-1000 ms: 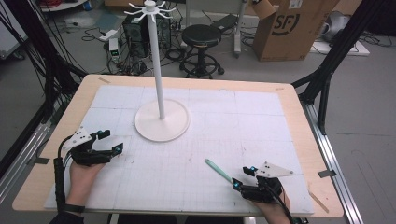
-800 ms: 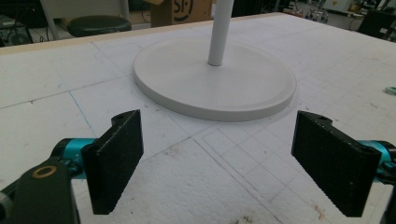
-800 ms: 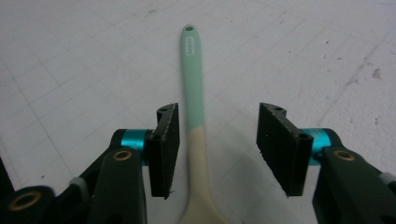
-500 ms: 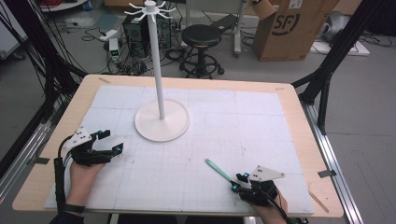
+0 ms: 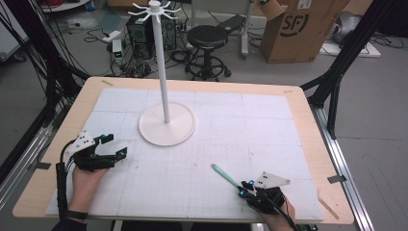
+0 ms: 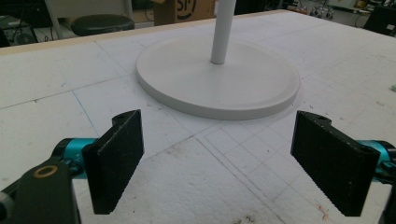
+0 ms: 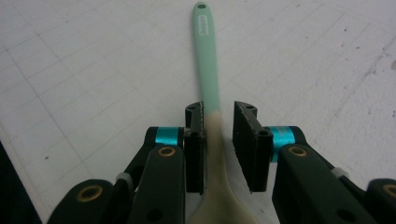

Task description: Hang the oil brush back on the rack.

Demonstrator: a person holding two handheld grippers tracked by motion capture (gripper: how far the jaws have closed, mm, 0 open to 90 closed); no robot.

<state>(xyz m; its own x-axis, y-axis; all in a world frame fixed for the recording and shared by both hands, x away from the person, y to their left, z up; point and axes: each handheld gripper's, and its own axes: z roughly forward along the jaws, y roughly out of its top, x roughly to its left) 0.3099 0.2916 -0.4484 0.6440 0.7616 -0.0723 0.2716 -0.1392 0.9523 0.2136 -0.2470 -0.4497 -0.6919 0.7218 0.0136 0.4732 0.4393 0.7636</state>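
1. A wooden worktop (image 5: 308, 120) under a white gridded mat (image 5: 240, 139) stands in a cluttered room, with a black stool (image 5: 207, 38) and a cardboard box (image 5: 300, 29) on the floor beyond its far edge.
2. A tall white stand (image 5: 166, 120) with a round base sits on the mat toward ten o'clock from the centre (hooks ring its top).
3. The left gripper (image 5: 111, 147) rests at about eight o'clock in the high view, near the stand's base; in the left gripper view its jaws are spread wide, with nothing between them.
4. The right gripper (image 5: 244, 187) sits at about five o'clock, near the front edge.
5. A spoon (image 7: 208, 88) with a mint-green handle and a cream lower part lies between the right jaws, handle pointing away toward eleven o'clock. One jaw touches it; the other shows a slim gap, so they stand narrowed around it, not clamped.
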